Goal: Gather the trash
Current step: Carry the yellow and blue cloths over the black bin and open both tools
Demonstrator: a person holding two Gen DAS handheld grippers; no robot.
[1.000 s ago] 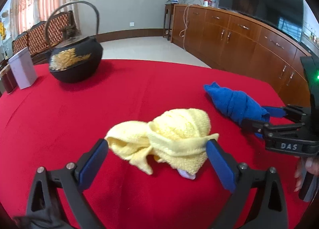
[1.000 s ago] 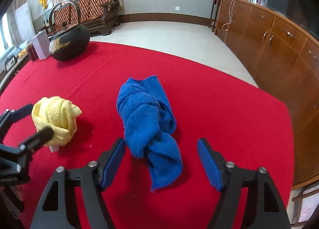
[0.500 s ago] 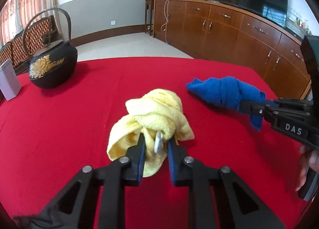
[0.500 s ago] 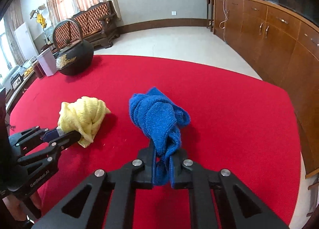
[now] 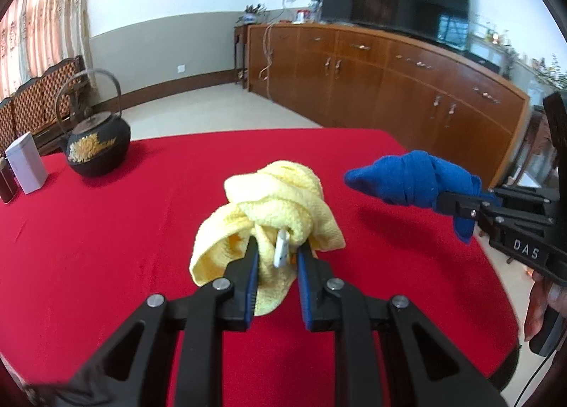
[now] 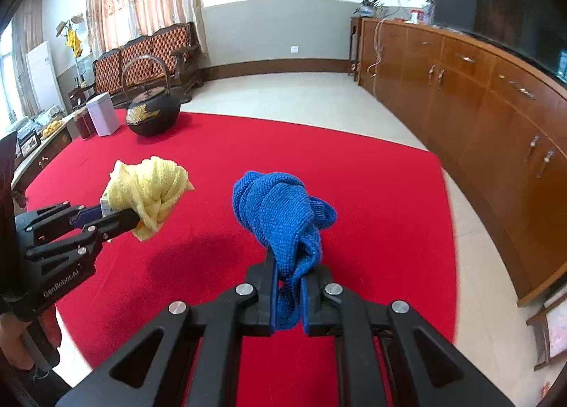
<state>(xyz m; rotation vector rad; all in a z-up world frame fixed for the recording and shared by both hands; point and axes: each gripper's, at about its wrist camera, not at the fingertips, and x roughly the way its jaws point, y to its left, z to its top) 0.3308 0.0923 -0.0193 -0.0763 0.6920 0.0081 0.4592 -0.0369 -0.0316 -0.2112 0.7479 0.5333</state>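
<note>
My left gripper (image 5: pixel 275 258) is shut on a crumpled yellow cloth (image 5: pixel 280 201) with a small white tag, held above the red table (image 5: pixel 106 247). My right gripper (image 6: pixel 287 283) is shut on a knotted blue cloth (image 6: pixel 280 212), also lifted off the table. In the left wrist view the blue cloth (image 5: pixel 407 176) hangs from the right gripper (image 5: pixel 460 207) at the right. In the right wrist view the yellow cloth (image 6: pixel 149 187) sticks out of the left gripper (image 6: pixel 117 217) at the left.
A black iron teapot (image 5: pixel 97 148) and a white box (image 5: pixel 26 168) with a dark jar beside it stand at the table's far left. A long wooden cabinet (image 5: pixel 389 77) with a TV runs along the right wall. A wooden sofa (image 6: pixel 149 52) stands behind.
Both grippers closed on their cloths, left on yellow and right on blue, then lifted them off the table. The cloths now hang in the air.
</note>
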